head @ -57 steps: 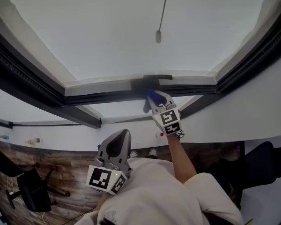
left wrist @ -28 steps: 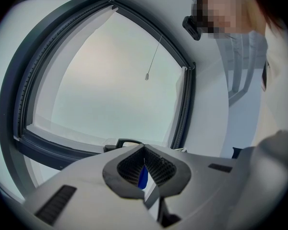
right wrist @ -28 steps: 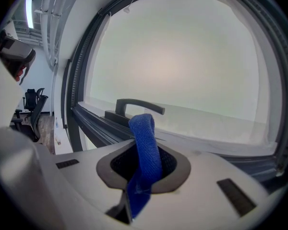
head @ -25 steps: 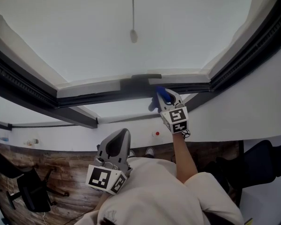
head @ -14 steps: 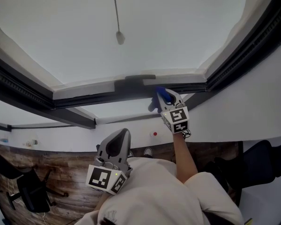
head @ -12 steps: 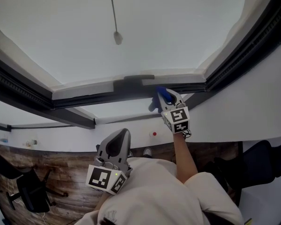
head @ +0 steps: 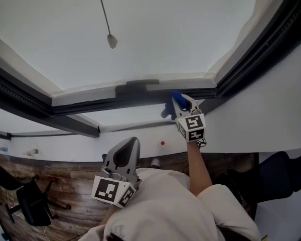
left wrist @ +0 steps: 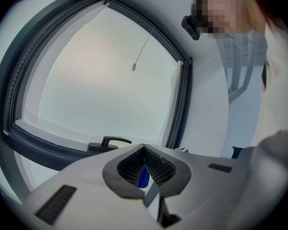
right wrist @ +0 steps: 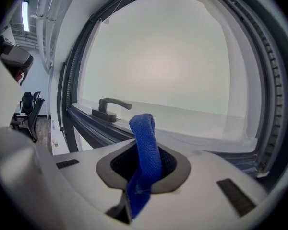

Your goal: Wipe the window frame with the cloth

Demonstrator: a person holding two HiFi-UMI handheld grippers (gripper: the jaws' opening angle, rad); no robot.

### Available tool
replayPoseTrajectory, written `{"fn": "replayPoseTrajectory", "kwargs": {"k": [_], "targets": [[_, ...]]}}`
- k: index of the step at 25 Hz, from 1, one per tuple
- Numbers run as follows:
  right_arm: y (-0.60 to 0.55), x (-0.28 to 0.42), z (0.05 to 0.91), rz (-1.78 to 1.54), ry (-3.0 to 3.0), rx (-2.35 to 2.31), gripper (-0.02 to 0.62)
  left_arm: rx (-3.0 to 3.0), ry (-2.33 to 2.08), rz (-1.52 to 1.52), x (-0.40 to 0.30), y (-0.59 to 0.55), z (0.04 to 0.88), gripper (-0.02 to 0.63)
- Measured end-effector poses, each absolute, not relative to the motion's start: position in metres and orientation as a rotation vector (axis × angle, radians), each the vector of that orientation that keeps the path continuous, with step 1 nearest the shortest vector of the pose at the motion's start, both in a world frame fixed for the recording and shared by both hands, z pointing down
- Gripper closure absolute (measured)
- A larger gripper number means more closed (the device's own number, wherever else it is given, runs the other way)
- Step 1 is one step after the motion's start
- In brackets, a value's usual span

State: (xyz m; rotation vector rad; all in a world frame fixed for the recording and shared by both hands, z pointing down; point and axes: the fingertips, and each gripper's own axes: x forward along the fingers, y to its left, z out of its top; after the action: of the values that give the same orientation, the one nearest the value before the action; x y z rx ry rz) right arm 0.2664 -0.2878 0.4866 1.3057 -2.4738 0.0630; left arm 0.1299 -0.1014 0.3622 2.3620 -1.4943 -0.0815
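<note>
Wiping step in hand: right gripper (head: 179,102), jaws clamped on blue cloth (head: 175,96), centre-right at the bottom rail of the window frame (head: 90,103), near the handle (head: 136,86); left gripper (head: 126,147), jaws together and empty, lower centre; next move likely calls for a pressed sweep along the rail.

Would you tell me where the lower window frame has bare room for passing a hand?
Bare: the lower frame from the handle leftward to the corner. Crowded: between the handle and the right corner, where the right gripper holds the cloth.
</note>
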Motion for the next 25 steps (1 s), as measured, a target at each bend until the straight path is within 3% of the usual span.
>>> {"fn": "replayPoseTrajectory", "kwargs": {"k": [25], "targets": [[-0.302, 0.341, 0.485, 0.064, -2.451, 1.384, 0.537, 2.360, -1.507, -0.087, 0.182, -0.103, 0.367, 0.597]]}}
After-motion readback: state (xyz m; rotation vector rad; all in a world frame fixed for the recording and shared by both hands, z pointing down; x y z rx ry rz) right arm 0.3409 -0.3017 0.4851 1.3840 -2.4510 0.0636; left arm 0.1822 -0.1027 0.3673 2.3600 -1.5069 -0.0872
